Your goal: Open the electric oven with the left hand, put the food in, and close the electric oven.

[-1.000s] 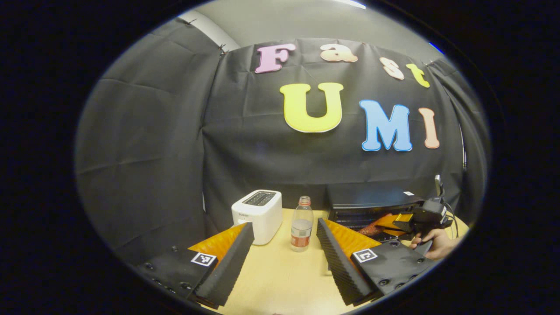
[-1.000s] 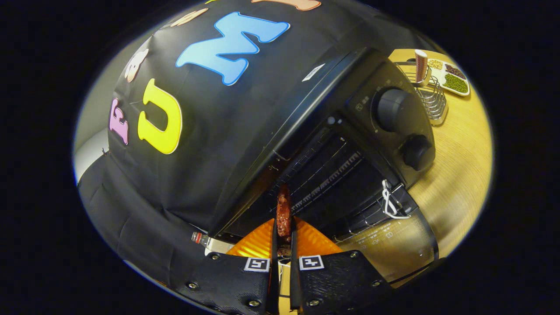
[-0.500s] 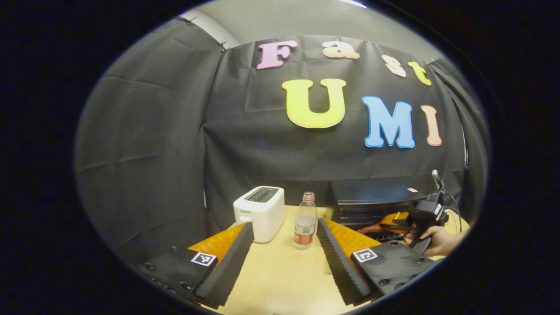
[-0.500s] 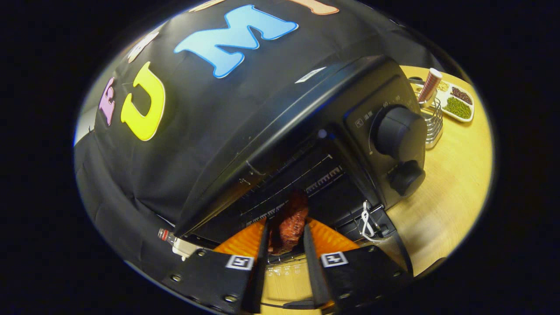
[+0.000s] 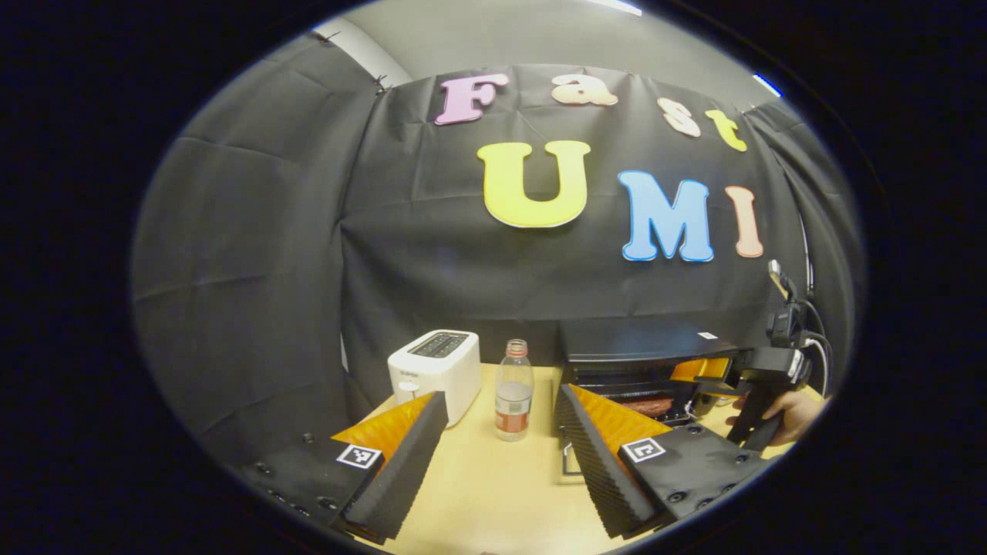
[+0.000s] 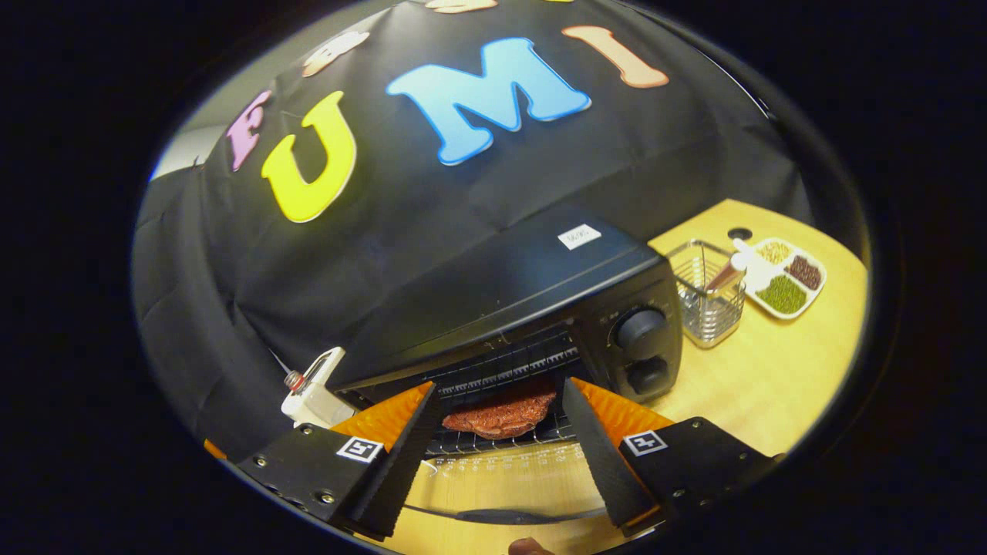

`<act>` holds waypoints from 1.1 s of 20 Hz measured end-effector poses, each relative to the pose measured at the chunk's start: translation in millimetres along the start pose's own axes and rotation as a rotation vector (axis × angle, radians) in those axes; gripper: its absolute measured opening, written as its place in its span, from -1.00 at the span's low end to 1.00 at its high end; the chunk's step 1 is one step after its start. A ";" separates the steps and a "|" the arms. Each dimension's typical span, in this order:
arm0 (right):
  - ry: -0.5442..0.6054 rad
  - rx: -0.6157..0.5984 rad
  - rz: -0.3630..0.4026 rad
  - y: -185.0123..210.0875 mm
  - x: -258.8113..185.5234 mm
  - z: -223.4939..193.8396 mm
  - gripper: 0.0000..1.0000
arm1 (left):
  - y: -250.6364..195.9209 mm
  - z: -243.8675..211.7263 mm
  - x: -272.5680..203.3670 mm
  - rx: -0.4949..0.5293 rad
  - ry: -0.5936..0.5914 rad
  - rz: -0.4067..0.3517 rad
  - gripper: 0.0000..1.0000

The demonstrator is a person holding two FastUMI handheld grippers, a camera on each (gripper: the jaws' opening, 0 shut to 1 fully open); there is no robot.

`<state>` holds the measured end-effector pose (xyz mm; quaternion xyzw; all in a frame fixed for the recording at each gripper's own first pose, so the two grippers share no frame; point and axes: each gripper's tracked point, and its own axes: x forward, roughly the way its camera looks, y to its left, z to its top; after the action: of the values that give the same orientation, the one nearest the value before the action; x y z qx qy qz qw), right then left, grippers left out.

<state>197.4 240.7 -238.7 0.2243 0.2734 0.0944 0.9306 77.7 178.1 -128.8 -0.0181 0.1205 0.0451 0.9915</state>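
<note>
Light wooden table [image 5: 493, 478] in a booth hung with black cloth. Electric oven [image 6: 540, 293] stands at the back, door [image 6: 501, 478] dropped open and lying flat. Food [image 6: 501, 415], a reddish-brown slab, lies on the wire rack [image 6: 501, 441] inside, touching neither finger. Right gripper [image 6: 501, 455] fingers spread wide in front of the opening, nothing between them. Left gripper [image 5: 493, 455] fingers also spread, empty, over the table. Toaster [image 5: 433, 372] and bottle [image 5: 513, 389] left of the oven; wire basket [image 6: 705, 297] and divided tray [image 6: 783, 276] to its right. A hand [image 5: 786, 405] holds the right gripper.
</note>
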 end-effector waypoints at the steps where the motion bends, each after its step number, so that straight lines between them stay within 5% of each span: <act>1: -0.014 -0.034 0.011 2.2 -13.4 2.8 0.94 | -6.9 -3.5 -0.7 -0.001 0.006 -0.012 0.95; 9: -0.183 -0.195 0.019 -2.2 -109.9 37.3 0.95 | -72.3 -46.1 -0.1 0.010 0.079 -0.107 0.95; 15: -0.270 -0.287 -0.069 -35.3 -167.2 58.3 0.95 | -125.8 -101.5 2.9 0.013 0.198 -0.191 0.95; 22: -0.246 -0.344 -0.183 -83.1 -215.3 48.0 0.95 | -188.1 -181.9 19.1 0.013 0.402 -0.294 0.97</act>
<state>49.0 85.7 -141.3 0.0463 0.1569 0.0267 0.9862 70.7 -16.0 -305.2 -0.0374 0.3116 -0.1049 0.9437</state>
